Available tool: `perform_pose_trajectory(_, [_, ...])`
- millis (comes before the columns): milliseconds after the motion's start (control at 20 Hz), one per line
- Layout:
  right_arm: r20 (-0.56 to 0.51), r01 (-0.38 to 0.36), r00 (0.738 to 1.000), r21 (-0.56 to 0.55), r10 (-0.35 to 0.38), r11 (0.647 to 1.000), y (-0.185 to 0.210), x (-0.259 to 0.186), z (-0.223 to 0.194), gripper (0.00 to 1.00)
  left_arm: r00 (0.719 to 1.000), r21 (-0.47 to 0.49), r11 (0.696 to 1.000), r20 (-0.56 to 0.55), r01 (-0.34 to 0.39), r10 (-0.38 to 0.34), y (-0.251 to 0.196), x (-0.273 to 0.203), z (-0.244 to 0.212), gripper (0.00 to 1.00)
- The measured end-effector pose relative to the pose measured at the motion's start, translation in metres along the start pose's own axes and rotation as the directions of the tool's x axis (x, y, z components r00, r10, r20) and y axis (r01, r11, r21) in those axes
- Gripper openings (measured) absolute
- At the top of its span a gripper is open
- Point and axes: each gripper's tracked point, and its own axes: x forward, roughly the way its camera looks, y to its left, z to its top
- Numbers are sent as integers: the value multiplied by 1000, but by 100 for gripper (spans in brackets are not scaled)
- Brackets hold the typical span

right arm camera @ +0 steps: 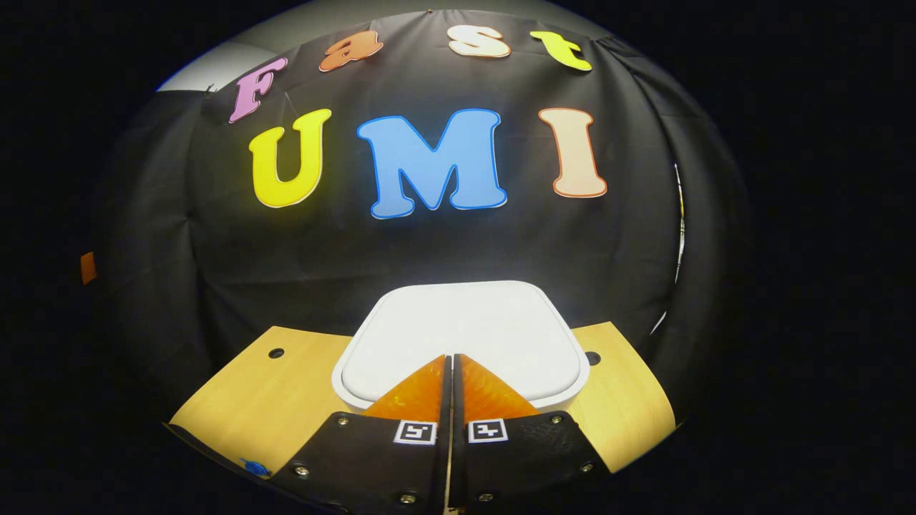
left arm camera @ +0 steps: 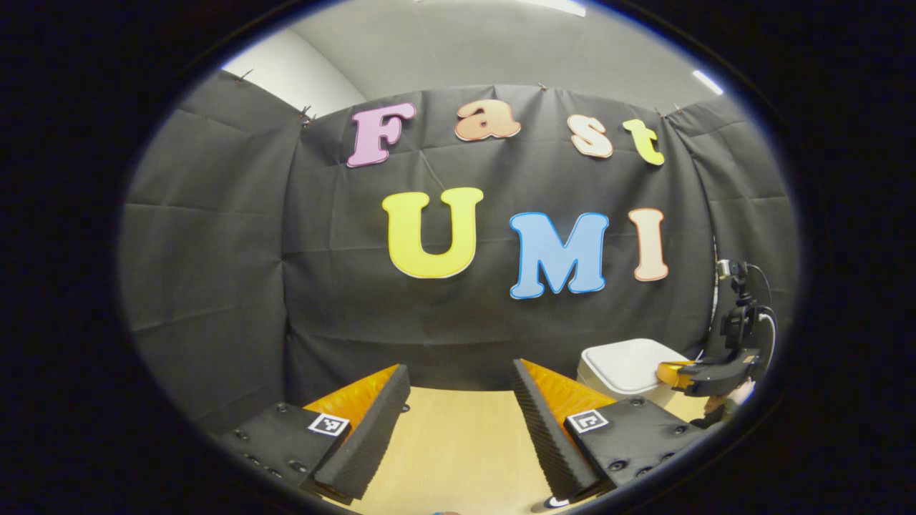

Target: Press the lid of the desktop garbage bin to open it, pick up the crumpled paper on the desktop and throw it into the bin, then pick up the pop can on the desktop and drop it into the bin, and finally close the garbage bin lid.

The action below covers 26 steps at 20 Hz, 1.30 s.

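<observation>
A white desktop garbage bin (right arm camera: pixel 465 332) stands on the wooden desk with its lid down flat. My right gripper (right arm camera: pixel 451 361) is shut, nothing between its fingers, and its tips lie over the near edge of the lid. In the left gripper view the same bin (left arm camera: pixel 630 365) sits at the right, and the right gripper (left arm camera: pixel 673 373) reaches over its lid from the right, held by a hand. My left gripper (left arm camera: pixel 461 379) is open above bare desk, well left of the bin, with nothing between its fingers.
The wooden desk (right arm camera: pixel 265 400) ends close behind the bin at the black cloth wall. Two small holes (right arm camera: pixel 276 352) mark the desk on either side of the bin. A camera rig on a stand (left arm camera: pixel 737 315) rises at the far right.
</observation>
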Motion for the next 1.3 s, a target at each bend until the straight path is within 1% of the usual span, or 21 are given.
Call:
perform_pose_trajectory(100, [2,-1,1000,6,1,1000,0,0,-1,2,1000,-2,1000,2,3,-3,-1,3,2,95])
perform_pose_trajectory(300, [1,2,1000,-17,-2,1000,0,0,-2,2,1000,-10,1000,1,12,-12,-2,6,-1,94])
perform_pose_trajectory(550, [-11,2,1000,-9,-2,1000,0,1,-5,3,999,-12,999,9,34,-34,-10,11,1,94])
perform_pose_trajectory(700, [-8,28,1000,-43,-29,999,1,0,-3,3,999,-14,999,18,46,-46,-13,13,3,94])
perform_pose_trajectory(800, [14,26,1000,-55,-26,998,1,-2,2,3,998,-13,999,20,53,-53,-14,13,4,94])
perform_pose_trajectory(900, [35,10,999,-41,-9,999,2,-3,9,2,998,-5,999,19,54,-54,-14,13,4,94])
perform_pose_trajectory(1000, [30,18,999,-14,-18,1000,-3,-5,10,2,999,-4,999,17,46,-46,-11,16,3,94])
perform_pose_trajectory(1150, [93,22,995,19,-24,1000,-1,-15,35,2,999,-5,999,13,45,-45,-9,14,1,94])
perform_pose_trajectory(1300, [154,19,988,17,-22,1000,1,-26,60,2,999,-2,999,20,44,-44,-7,14,4,94])
